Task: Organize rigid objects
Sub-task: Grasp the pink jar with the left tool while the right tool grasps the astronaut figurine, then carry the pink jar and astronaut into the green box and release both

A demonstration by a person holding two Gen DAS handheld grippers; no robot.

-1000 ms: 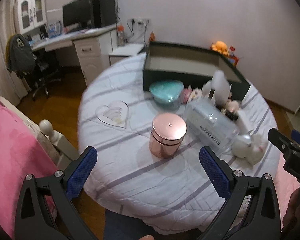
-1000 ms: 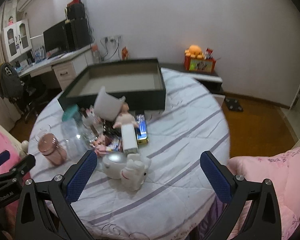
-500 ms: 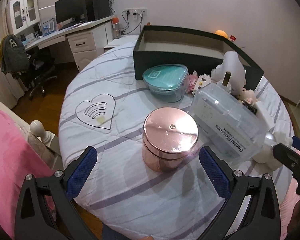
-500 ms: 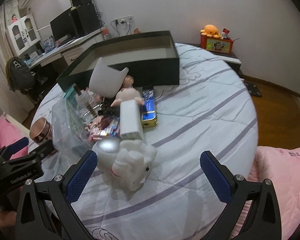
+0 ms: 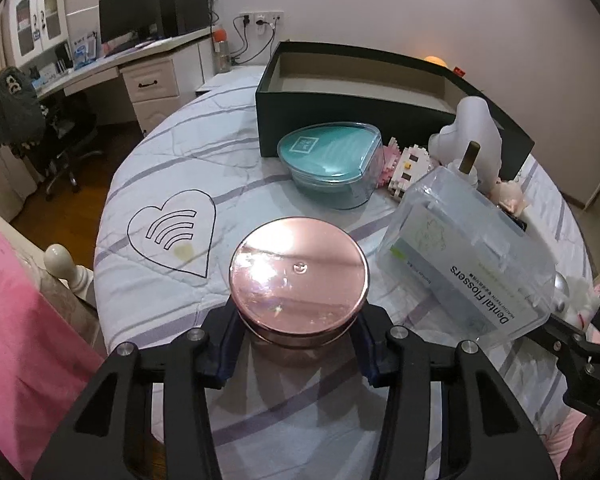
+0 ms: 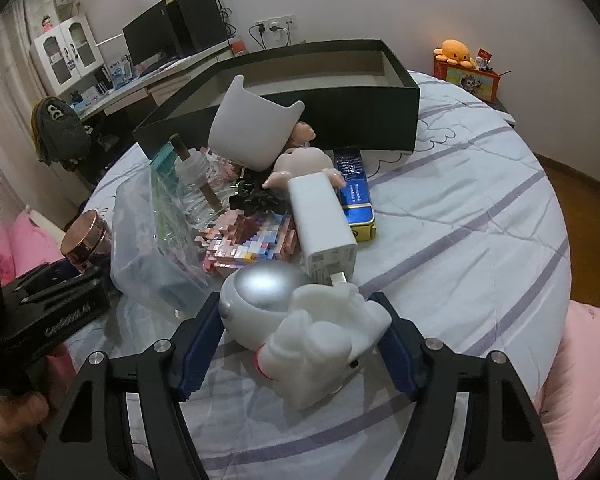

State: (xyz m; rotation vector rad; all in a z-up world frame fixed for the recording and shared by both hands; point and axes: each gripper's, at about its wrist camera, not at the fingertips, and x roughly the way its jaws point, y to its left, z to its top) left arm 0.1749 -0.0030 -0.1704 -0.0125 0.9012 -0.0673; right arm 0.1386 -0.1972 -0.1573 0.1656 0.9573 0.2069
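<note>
Both grippers have moved down and in since a second ago, from hovering wide apart above the table to closing around objects. Now the left gripper [image 5: 298, 344] has its blue-padded fingers [image 5: 226, 346] pressed against the sides of a rose-gold round tin [image 5: 298, 280], which sits near the front edge of the round table [image 5: 172, 160]. The right gripper [image 6: 296, 344] brackets a white astronaut figurine [image 6: 300, 328] with a silver domed visor, its pads touching or just beside the body; whether it truly grips is unclear.

Risks, as I judge them: the tin is smooth, mirror-shiny metal with curved walls, so it could slip or rotate out of the pads when lifted. The figurine is lumpy, glossy plastic and lies tilted, so an uneven pinch could make it twist loose. A clear plastic box [image 5: 472, 260] labelled Dental Flossers leans just beside the tin and could be knocked. A white power bank [image 6: 320, 224] touches the figurine's far side and could be dragged along.

Behind the clutter stands an open dark rectangular box [image 5: 380, 100] with matte cardboard walls, the likely destination. The striped quilted tablecloth looks soft and could bunch.
</note>
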